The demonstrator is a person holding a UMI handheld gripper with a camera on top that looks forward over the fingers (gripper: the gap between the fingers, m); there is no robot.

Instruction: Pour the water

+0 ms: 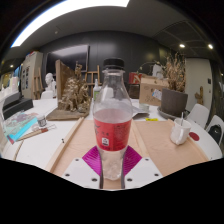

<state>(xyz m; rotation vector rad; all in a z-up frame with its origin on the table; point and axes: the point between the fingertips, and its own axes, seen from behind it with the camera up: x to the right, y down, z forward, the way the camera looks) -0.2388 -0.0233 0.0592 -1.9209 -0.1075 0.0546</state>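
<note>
A clear plastic bottle with a dark cap, a red label and red liquid stands upright between my fingers. My gripper is shut on the bottle's lower part, the magenta pads pressed against both its sides. The bottle's base appears lifted clear of the wooden tabletop. A white cup with a straw-like stick in it stands to the right, beyond the fingers.
A blue packet lies on a white table to the left. A wooden model stands behind the bottle on the left. Chairs, a dark monitor and shelves fill the room behind.
</note>
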